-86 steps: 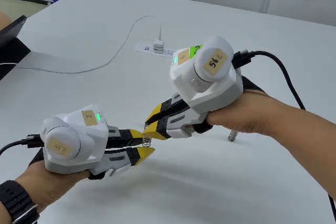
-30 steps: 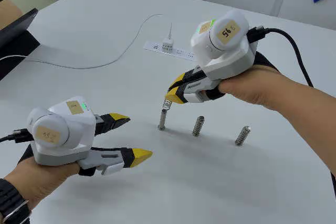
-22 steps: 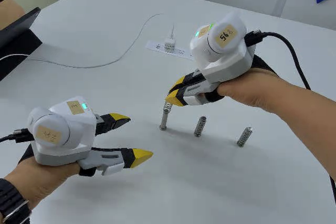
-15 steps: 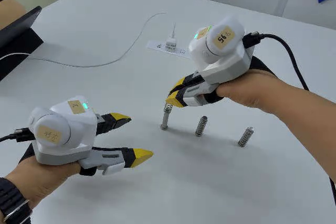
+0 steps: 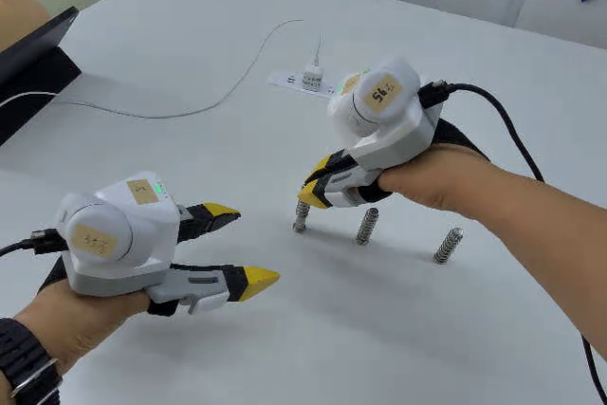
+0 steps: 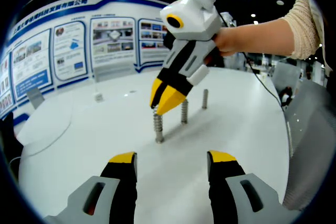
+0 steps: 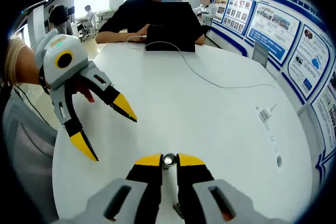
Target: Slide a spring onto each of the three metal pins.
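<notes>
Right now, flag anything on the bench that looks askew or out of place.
Nothing stands out. The right gripper pinches the top of the end spring on its pin; the middle spring and outer spring sit seated. The left gripper is open.

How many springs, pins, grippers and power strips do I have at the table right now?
Springs: 3
Metal pins: 3, one inside each spring
Grippers: 2, left gripper and right gripper
Power strip: 1
Total: 9
</notes>
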### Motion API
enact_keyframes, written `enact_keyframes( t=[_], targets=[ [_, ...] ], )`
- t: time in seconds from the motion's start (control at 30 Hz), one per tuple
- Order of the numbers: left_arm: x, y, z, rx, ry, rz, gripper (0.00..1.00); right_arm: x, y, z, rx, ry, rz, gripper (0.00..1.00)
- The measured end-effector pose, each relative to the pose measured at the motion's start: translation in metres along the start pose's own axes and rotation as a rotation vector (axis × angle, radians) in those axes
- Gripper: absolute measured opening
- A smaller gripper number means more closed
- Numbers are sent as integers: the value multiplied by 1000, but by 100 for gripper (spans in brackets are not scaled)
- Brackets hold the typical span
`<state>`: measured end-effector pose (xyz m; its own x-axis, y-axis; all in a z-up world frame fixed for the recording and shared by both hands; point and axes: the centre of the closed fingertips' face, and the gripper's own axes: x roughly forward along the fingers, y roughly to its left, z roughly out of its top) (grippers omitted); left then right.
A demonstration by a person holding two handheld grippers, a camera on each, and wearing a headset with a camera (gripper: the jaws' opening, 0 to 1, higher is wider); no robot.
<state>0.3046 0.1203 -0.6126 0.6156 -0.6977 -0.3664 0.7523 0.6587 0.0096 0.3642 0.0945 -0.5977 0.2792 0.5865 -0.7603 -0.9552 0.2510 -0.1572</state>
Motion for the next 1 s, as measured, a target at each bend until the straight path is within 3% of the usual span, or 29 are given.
enact_keyframes(
  t=[0.53,1.0],
  targets=[
    [1,2,-3,-5,5,0,54,16,2,-15,33,9,-16,11],
    [2,3,-2,-2,2,1,55,10,-2,-12,40,-17,-39,17]
  ],
)
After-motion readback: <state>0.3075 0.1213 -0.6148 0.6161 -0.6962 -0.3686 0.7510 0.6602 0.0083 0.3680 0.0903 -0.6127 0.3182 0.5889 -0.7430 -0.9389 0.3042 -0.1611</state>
